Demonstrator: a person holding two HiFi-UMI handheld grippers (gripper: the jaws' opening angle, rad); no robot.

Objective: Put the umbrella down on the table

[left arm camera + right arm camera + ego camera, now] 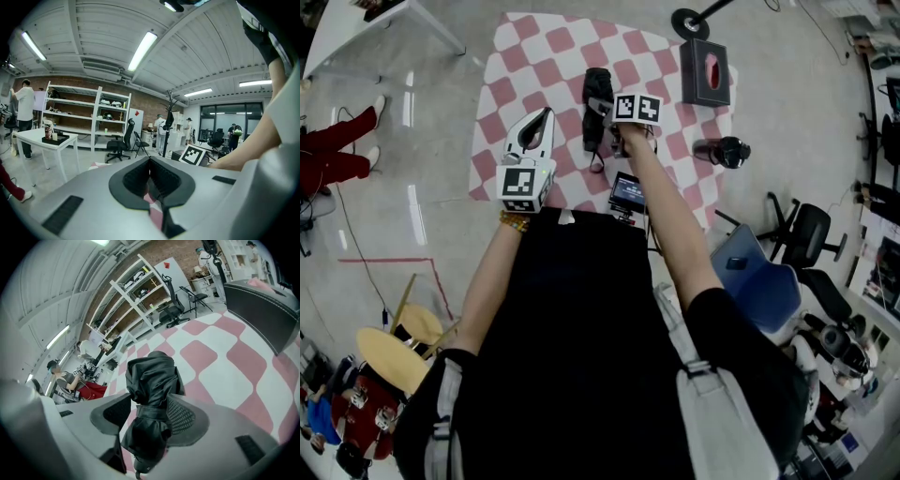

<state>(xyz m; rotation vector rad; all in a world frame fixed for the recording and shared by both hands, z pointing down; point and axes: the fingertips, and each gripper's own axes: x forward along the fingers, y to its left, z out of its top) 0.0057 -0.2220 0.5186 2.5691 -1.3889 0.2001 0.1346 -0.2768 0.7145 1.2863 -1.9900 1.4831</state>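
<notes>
The black folded umbrella (597,98) lies along the middle of the pink-and-white checked table (534,56). In the right gripper view the umbrella (152,380) stands between both pads, with its strap end towards the camera. My right gripper (614,127) (150,411) is shut on its near end. Held above the table's near left part, my left gripper (547,112) has its jaws together and nothing between them. In the left gripper view the left gripper (150,164) points out over the table into the room.
A black tissue box (705,72) stands at the table's far right, and a dark flask (722,151) lies at the right edge. A small screen device (627,192) sits at the near edge. A blue chair (764,281) and a black office chair (806,230) are on the right.
</notes>
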